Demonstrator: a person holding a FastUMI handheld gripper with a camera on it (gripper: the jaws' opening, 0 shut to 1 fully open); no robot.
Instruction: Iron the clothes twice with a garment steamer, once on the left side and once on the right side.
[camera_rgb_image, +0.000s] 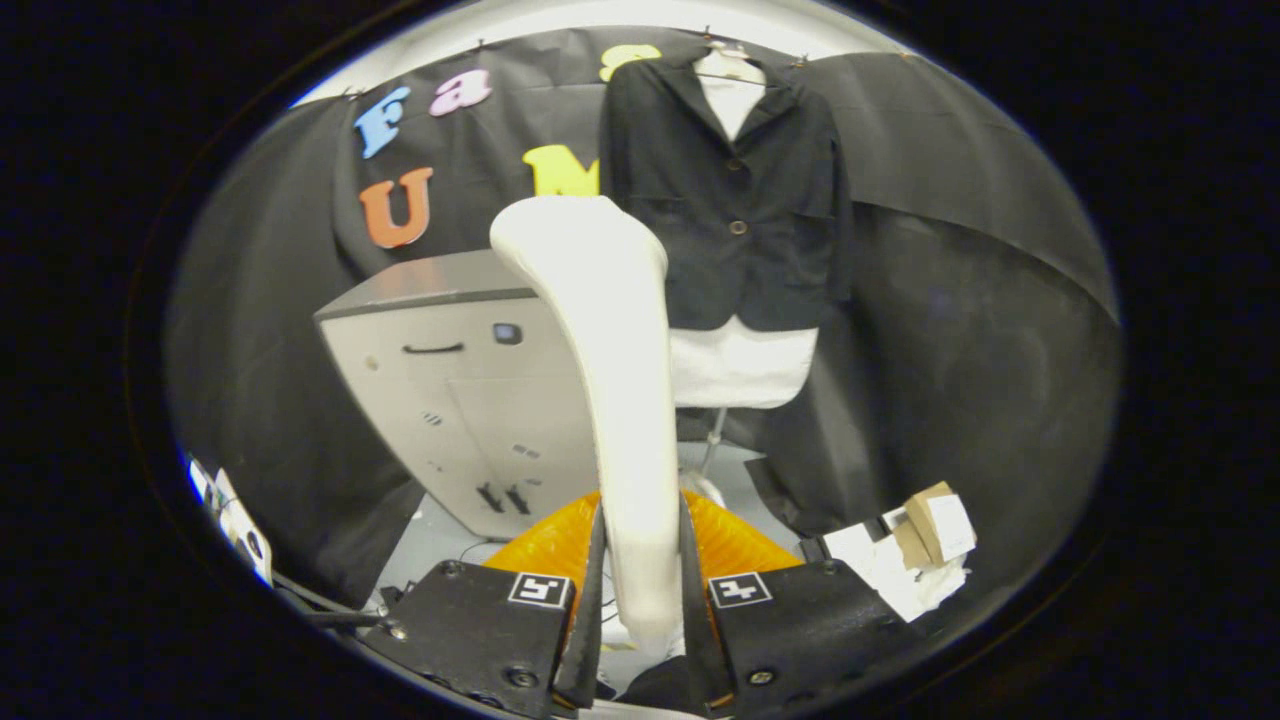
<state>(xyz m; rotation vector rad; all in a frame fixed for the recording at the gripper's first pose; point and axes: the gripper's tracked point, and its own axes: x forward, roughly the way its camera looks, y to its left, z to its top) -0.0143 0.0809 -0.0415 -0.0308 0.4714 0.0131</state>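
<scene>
- Gripper (642, 560) at the bottom centre of the frame, both black fingers (590, 590) pressed against the sides of the steamer (610, 380), pinching its white handle low down.
- Orange ribbed parts (545, 540) fanning out behind the fingers on either side of the handle; a square black-and-white marker (540, 589) on each black finger block.
- Steamer rising from between the fingers up through the centre of the frame, slim at the grip, widening and curving toward the upper left into a broad rounded head.
- Black jacket (730, 200) in the upper centre-right, hung on a white form (742, 365), beyond the steamer and just to the right of its head; lapels open at the top, two buttons down the front, both fastened as far as can be told.
- White hem of the form showing beneath the jacket's lower edge, a thin stand pole (714, 440) dropping below it.
- Steamer head apart from the jacket, overlapping only its left edge in the picture; whether any contact, cannot tell.
- Grey cabinet (450, 400) left of the steamer, mid-frame, with a dark handle slot and a small dark square on its front.
- Crumpled white paper and a small cardboard box (935, 525) at the lower right, on the floor by the black cloth wall.
- Pale floor (440, 530) visible between cabinet and fingers.
</scene>
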